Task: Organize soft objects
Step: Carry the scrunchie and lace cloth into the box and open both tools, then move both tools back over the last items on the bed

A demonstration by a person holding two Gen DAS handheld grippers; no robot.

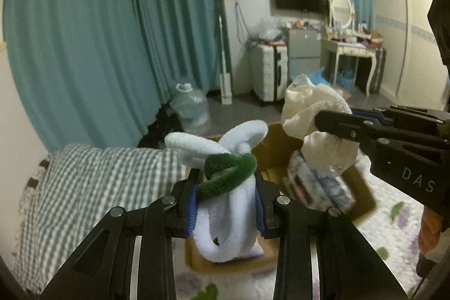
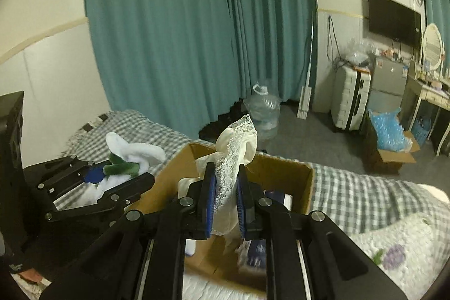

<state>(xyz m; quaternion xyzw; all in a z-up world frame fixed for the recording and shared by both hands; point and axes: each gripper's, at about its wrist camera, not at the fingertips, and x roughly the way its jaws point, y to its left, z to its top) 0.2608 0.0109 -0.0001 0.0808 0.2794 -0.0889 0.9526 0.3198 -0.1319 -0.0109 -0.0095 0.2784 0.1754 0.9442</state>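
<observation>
We are holding two soft things up in the air over the cardboard box [image 2: 284,173] on the bed. Our left gripper [image 1: 227,204] is squeezed in on a fluffy white and green plush toy [image 1: 225,176], low in the middle of the left wrist view. Our right gripper [image 2: 226,198] is shut tight on a cream lace cloth [image 2: 239,148], in the middle of the right wrist view; the cloth hangs just above the open box. We think this is the carrying step. Next we need to pick a spot for each soft thing, lower it there, then let the claws open.
</observation>
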